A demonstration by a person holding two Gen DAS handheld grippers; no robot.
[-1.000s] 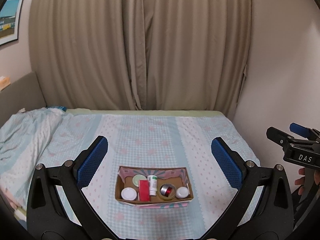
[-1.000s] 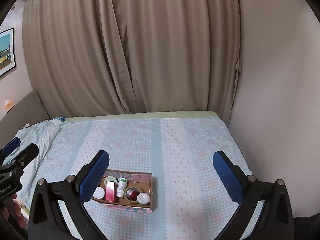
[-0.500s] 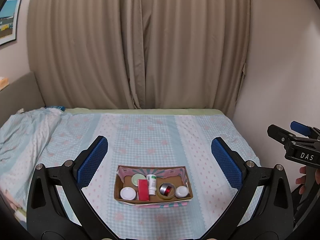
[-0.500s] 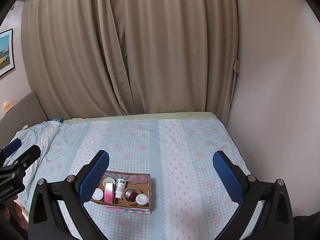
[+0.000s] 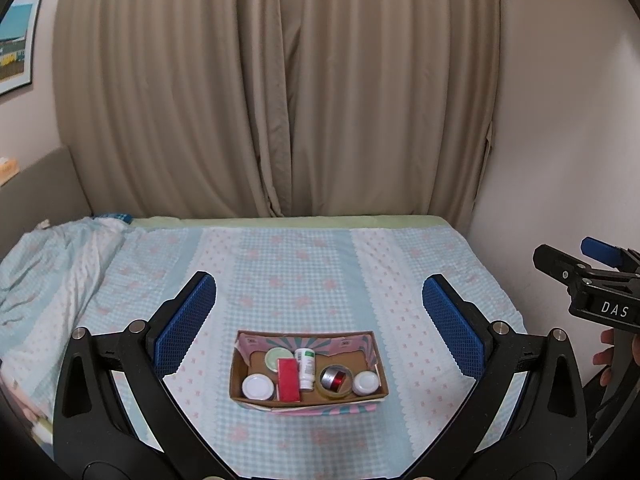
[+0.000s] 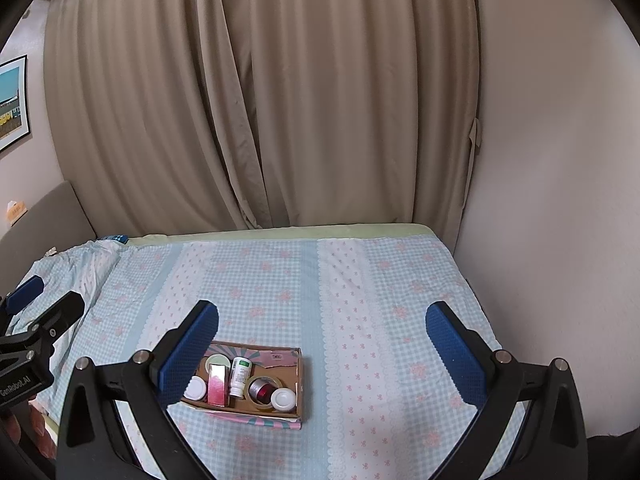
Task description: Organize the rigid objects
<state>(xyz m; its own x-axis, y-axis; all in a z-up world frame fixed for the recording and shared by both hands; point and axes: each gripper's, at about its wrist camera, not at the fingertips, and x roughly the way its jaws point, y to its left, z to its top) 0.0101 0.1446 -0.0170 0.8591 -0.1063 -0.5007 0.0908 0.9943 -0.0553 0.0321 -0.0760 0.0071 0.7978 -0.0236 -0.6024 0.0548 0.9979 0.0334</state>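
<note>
A bed covered with a pale blue checked sheet [image 5: 304, 264] dotted with pink flowers fills the lower half of both views, with tan curtains [image 5: 280, 92] hanging behind it. Near the front of the bed sits a shallow cardboard box [image 5: 306, 396] holding several items: a white-lidded jar [image 5: 258, 386], a red box [image 5: 288, 380], a small white bottle [image 5: 306, 364], a pale green lid [image 5: 277, 357], a roll of tape [image 5: 335, 379] with something red and silver inside it, and another white jar [image 5: 366, 383]. The left gripper [image 5: 316, 328] hangs above the box with its blue-padded fingers spread wide, holding nothing. The right gripper [image 6: 320, 354] is likewise wide apart and empty, with the box below its left finger. A framed picture [image 6: 12, 100] hangs on the left wall.
</note>
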